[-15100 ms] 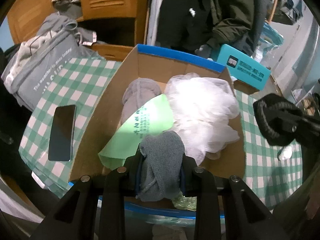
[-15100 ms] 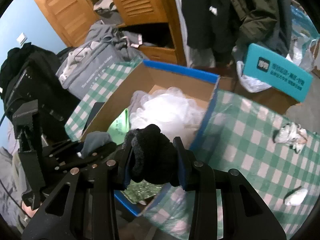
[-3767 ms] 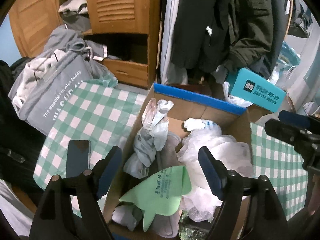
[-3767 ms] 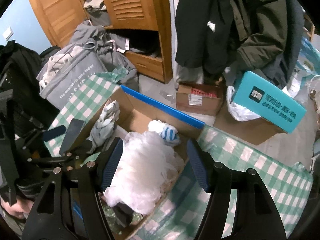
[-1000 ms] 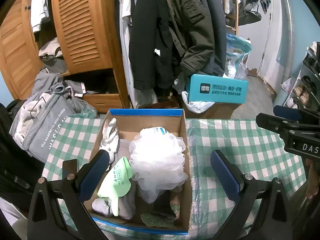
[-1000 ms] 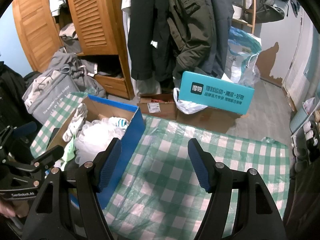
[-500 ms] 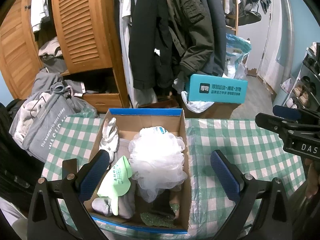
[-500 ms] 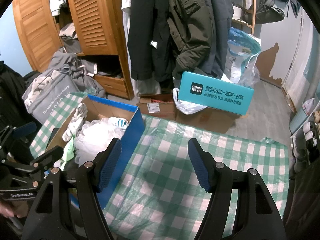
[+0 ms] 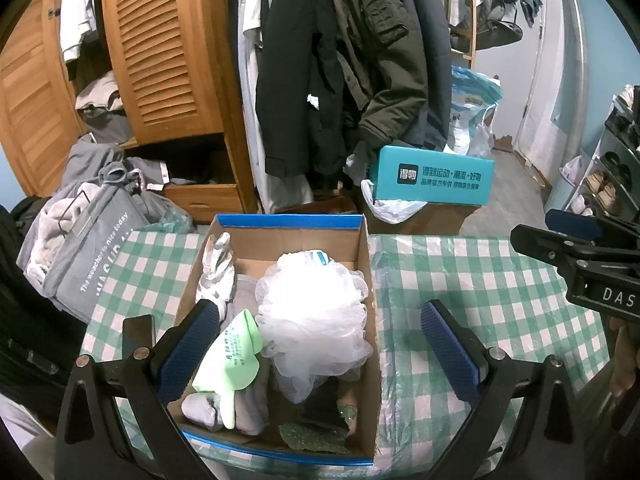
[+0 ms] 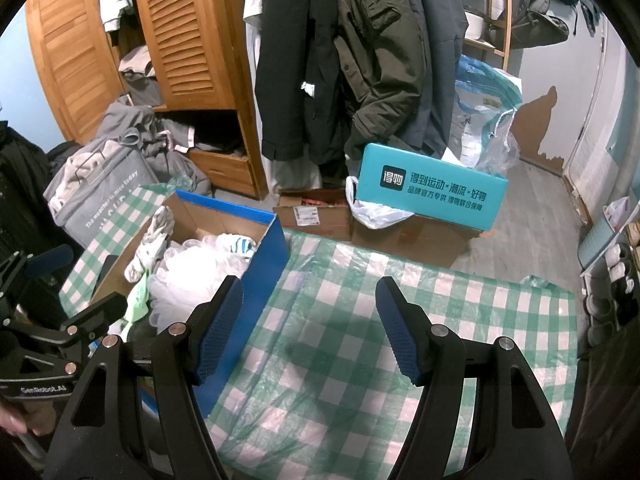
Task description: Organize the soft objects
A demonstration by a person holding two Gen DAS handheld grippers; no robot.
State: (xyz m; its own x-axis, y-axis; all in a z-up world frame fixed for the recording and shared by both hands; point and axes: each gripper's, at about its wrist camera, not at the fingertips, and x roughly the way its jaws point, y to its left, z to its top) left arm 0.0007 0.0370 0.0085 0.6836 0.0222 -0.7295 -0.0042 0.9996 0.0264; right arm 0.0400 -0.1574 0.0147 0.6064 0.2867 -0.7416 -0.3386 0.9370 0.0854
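1. Progress: judging by the layout, the sorting looks essentially done. All soft items I can spot sit inside the cardboard box (image 9: 370,280); the checked cloth on the surface (image 10: 340,360) shows nothing loose in the right wrist view.
2. Left gripper (image 9: 320,356): jaws spread wide, nothing between the pads, hanging above the box at lower centre of frame.
3. Right gripper (image 10: 308,332): jaws parted about as far, empty, over bare cloth at lower centre of its view, box just to its left.
4. Box: brown corrugated walls, blue-taped rim, open top, centre of the left wrist view. Sits on the surface.
5. Contents:
   - white mesh bath pouf (image 9: 316,312), big, frilly, translucent net, fills the right half.
   - green cloth (image 9: 230,356), thin, flat, printed text, draped at lower left of the box.
   - grey-white glove (image 9: 218,272), limp, leaning on the left wall.
   - grey knit pieces (image 9: 248,404) under the green cloth, rolled and lumpy.
   - white-and-blue striped fabric (image 9: 318,256) peeking behind the pouf.
   - dark item and a green sparkly scrap (image 9: 316,438) at the box's lower edge; can't tell what the dark one is.
6. Left to do: possibly nothing but a tidy-up; the pouf bulges near rim height.
7. Cloth is glossy, plastic-coated, green-white check, slightly wrinkled.
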